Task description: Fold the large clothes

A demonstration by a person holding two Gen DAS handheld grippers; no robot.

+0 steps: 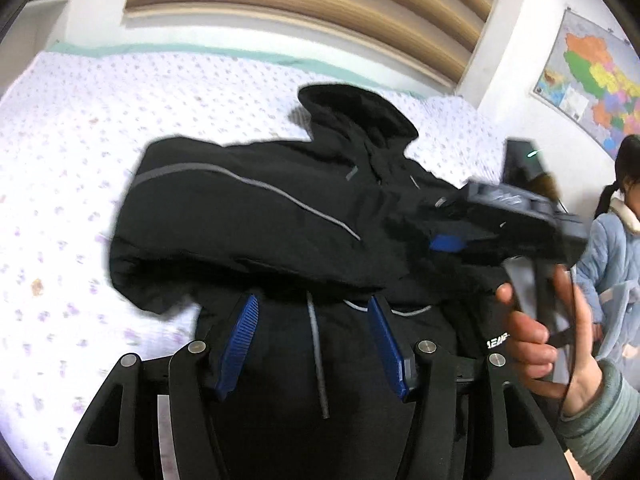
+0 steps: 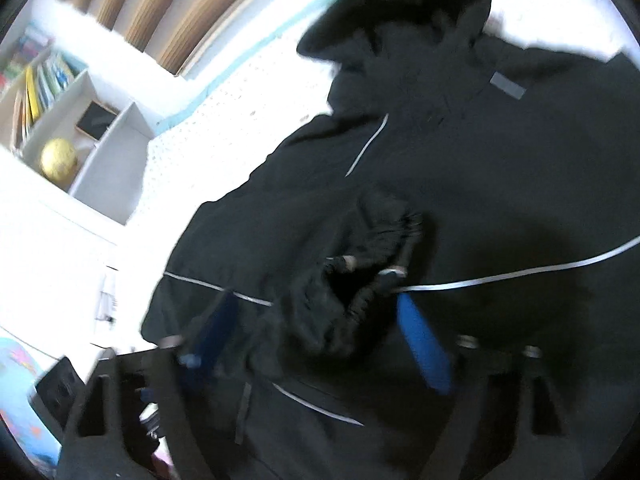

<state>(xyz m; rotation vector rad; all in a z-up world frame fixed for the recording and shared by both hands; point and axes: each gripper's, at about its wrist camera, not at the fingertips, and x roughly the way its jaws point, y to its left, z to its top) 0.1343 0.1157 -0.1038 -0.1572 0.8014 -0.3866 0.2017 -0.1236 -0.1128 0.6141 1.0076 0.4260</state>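
A large black hooded jacket [image 1: 248,216] with thin grey reflective stripes lies on the bed, hood toward the headboard. My left gripper [image 1: 312,304] is open over its lower part, blue pads apart, with a grey drawstring [image 1: 318,356] between them. My right gripper shows in the left wrist view [image 1: 456,236] over the jacket's right side, held by a hand. In the blurred right wrist view the jacket [image 2: 500,184] fills the frame. My right gripper [image 2: 316,304] is open there, and a bunched black cuff [image 2: 360,276] lies between its blue fingers [image 2: 420,336].
The bed has a white sheet with small purple flowers [image 1: 80,152] and a striped wooden headboard [image 1: 304,4]. A map [image 1: 588,80] hangs on the right wall, a person in light blue [image 1: 612,248] stands below it. A white shelf with books and a yellow ball [image 2: 58,158] stands left.
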